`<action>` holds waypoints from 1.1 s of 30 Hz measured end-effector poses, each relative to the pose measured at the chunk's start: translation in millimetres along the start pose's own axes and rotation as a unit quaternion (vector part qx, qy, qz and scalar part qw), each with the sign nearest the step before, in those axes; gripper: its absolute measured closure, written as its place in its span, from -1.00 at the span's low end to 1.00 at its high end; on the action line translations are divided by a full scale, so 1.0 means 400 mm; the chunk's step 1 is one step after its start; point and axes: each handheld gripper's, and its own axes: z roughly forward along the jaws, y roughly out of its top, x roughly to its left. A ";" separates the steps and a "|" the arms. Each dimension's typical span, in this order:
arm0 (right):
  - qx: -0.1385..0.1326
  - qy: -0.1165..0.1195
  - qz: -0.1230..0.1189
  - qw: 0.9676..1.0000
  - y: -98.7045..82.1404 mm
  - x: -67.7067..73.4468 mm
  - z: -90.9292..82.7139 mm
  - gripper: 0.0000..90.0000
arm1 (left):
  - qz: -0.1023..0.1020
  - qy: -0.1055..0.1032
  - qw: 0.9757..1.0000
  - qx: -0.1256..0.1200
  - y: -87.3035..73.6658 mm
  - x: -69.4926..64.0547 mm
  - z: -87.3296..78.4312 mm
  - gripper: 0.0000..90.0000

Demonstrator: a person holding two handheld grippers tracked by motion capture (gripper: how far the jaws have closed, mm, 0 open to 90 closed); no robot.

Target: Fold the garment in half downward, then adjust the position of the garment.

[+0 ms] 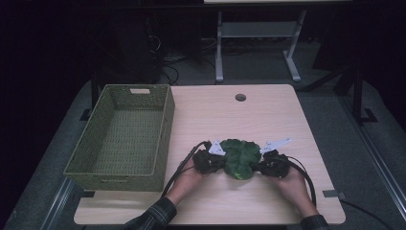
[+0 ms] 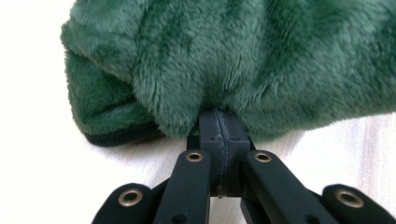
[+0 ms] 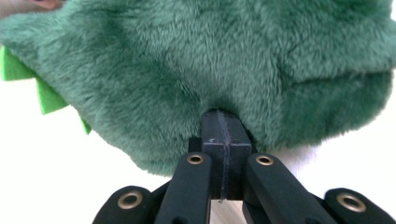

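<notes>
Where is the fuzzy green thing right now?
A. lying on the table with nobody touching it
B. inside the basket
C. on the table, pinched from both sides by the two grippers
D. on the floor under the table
C: the fuzzy green thing lies on the table, the left gripper and right gripper each shut on its fur, with the basket off to the left.

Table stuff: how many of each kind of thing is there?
Green fuzzy thing: 1
Woven basket: 1
Grippers: 2, the left gripper and the right gripper, each pinching the fuzzy thing
Total: 4
</notes>
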 end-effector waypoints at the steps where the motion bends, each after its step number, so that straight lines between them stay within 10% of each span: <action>1: 0.004 -0.003 -0.002 1.000 -0.003 0.001 -0.003 1.00 | -0.002 -0.001 1.000 -0.001 -0.003 0.001 -0.003 0.99; 15: -0.069 -0.015 0.004 0.998 -0.001 -0.019 -0.111 1.00 | -0.016 -0.026 0.999 -0.031 -0.005 -0.035 -0.096 0.99; 33: -0.109 -0.017 0.001 0.994 0.152 -0.080 -0.095 1.00 | 0.005 -0.084 0.996 -0.017 0.017 -0.127 -0.052 0.99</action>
